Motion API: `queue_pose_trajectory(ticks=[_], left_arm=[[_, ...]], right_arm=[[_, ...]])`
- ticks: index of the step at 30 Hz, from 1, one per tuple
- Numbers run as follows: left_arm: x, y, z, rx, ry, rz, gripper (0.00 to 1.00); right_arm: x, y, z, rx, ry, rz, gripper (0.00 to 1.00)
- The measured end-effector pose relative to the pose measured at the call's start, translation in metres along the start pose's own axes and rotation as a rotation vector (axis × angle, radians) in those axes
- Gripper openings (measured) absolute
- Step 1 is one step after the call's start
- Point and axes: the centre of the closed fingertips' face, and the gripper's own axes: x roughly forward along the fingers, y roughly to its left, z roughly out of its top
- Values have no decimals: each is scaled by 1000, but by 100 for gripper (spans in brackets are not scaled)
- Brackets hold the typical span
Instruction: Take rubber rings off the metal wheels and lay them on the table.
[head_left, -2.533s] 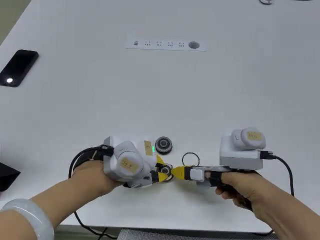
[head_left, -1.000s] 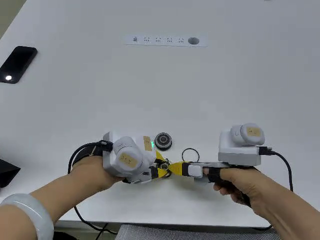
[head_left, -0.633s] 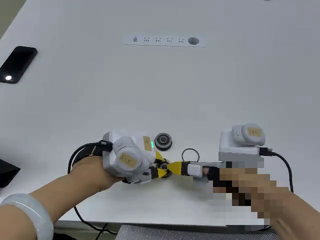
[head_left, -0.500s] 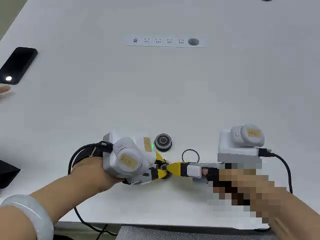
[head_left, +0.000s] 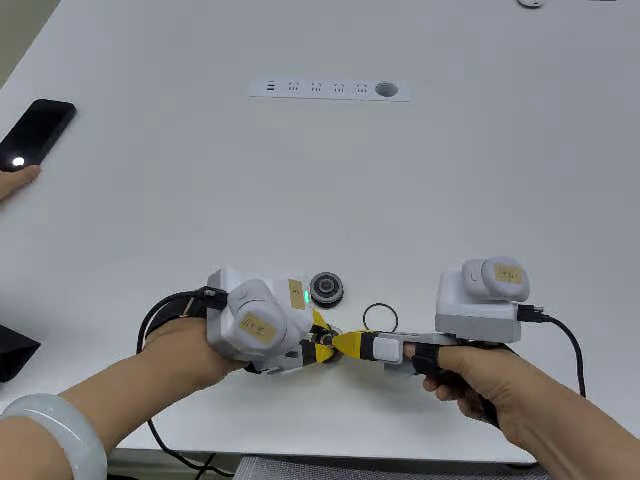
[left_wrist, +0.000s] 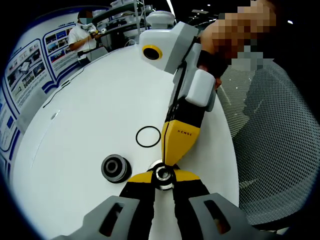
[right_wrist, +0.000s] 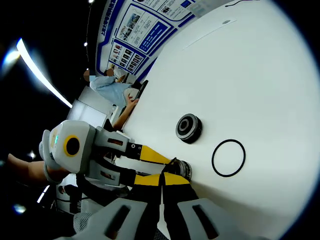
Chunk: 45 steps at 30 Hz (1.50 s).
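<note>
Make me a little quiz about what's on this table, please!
1. True or false: a ring lies flat on the table, touching no wheel.
2. What is the left hand-held gripper shut on? A) a spoon B) a wheel C) a cup
3. How many wheels stand free on the table?

Key: 1 true; 2 B; 3 one.
</note>
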Motion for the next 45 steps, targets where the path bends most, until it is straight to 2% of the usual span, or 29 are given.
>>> queue_pose_trajectory(ticks=[8,16,27,34,45], left_arm=[[-1,-2,1,-4,-13,-1,14],[-10,1,0,-1,-32,26,17],[-16,6,-7,-21,-37,50,25],[-18,5,-11,-30,-41,56,32],[-24,6,-17,-52,-50,76,40]], right_arm=[[-1,-3,0,2,-7,-10,1],[-1,-6,0,1,-13,-20,1],[-1,-4,1,1,-13,-18,2],[-3,2,4,6,-25,-3,2],[-8,21,10,14,-57,36,2]])
